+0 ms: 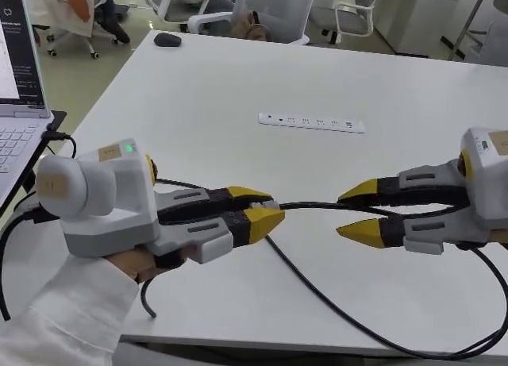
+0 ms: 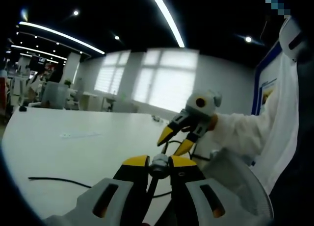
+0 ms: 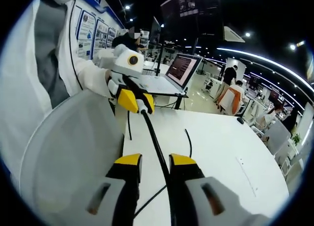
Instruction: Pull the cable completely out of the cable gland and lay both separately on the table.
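My left gripper (image 1: 274, 209) is shut on a small grey cable gland (image 2: 159, 162), pinched between its yellow tips above the table. A black cable (image 1: 313, 205) leaves the gland and runs straight across to my right gripper (image 1: 345, 213). That gripper stands open, with the cable passing between its yellow jaws untouched. In the right gripper view the cable (image 3: 154, 138) leads from the gland (image 3: 142, 107), held by the left gripper (image 3: 139, 104), down between the right gripper's (image 3: 155, 160) own jaws. More cable (image 1: 333, 306) loops over the white table (image 1: 238, 88) near its front edge.
A white power strip (image 1: 311, 122) lies mid-table. At the far left a laptop (image 1: 16, 88) sits with a black lead, and a dark mouse (image 1: 167, 40) rests at the far edge. Office chairs (image 1: 270, 9) stand beyond the table.
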A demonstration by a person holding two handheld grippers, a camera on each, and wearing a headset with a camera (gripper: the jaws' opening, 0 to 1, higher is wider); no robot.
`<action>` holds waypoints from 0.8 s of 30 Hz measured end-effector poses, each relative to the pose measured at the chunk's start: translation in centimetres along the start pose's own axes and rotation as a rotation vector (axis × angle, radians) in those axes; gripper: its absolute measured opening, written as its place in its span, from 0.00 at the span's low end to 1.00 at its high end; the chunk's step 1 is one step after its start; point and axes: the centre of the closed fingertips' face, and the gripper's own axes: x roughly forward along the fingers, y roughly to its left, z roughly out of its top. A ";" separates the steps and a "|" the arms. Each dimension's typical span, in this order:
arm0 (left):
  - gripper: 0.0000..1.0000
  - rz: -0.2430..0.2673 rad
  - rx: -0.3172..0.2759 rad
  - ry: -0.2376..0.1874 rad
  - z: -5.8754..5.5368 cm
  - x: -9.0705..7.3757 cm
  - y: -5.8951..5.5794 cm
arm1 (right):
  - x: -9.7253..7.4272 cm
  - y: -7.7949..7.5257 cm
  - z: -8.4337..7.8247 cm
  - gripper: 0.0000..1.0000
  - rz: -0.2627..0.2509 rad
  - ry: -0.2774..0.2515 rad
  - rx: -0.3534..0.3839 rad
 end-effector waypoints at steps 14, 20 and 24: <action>0.18 0.005 0.016 0.010 -0.2 0.1 0.1 | 2.2 0.7 3.9 0.20 0.065 -0.053 -0.110; 0.18 -0.011 0.042 0.034 -0.5 0.4 -0.4 | 3.1 1.4 3.9 0.16 0.106 -0.038 -0.140; 0.18 -0.017 0.049 0.040 -0.6 0.4 -0.5 | 3.6 1.9 3.3 0.11 0.133 -0.010 -0.167</action>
